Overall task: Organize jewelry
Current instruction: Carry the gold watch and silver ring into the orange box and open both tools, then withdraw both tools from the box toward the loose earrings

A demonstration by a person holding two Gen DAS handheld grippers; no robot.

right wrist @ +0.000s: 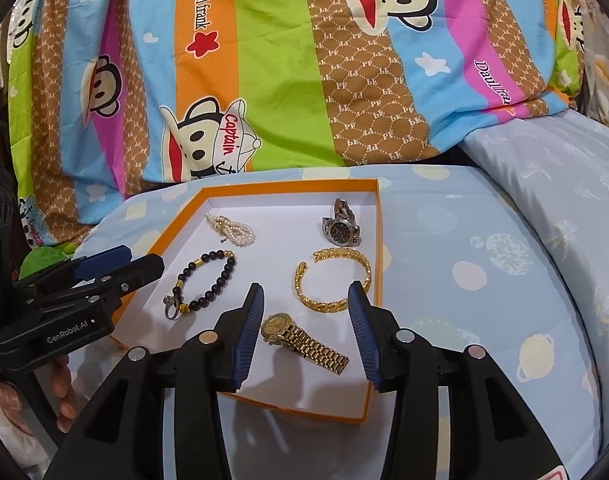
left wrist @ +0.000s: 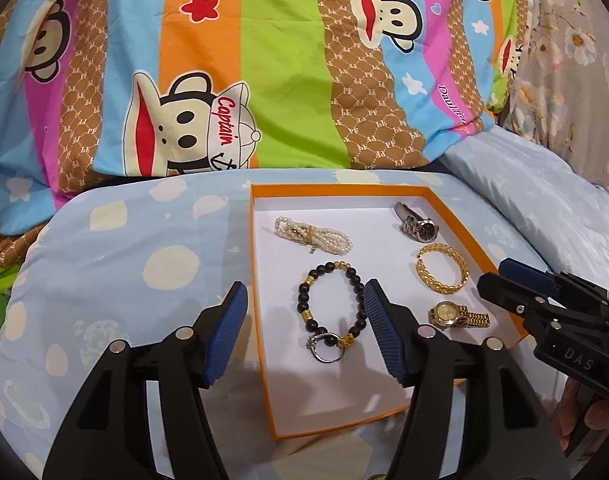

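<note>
In the orange box (right wrist: 374, 240), the gold watch (right wrist: 300, 340) lies between the wide right tongs (right wrist: 304, 308).

Left gripper (left wrist: 306, 322) hangs wide open over the orange box (left wrist: 456, 218), straddling the dark bead bracelet (left wrist: 330, 306). A silver ring (left wrist: 324, 347) touches that bracelet; 2 watches lie right.

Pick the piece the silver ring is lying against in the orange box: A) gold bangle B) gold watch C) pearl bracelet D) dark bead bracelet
D: the silver ring overlaps the near end of the dark bead bracelet in the orange box, apart from the pearl bracelet, gold watch and gold bangle; the right wrist view shows the same.
</note>
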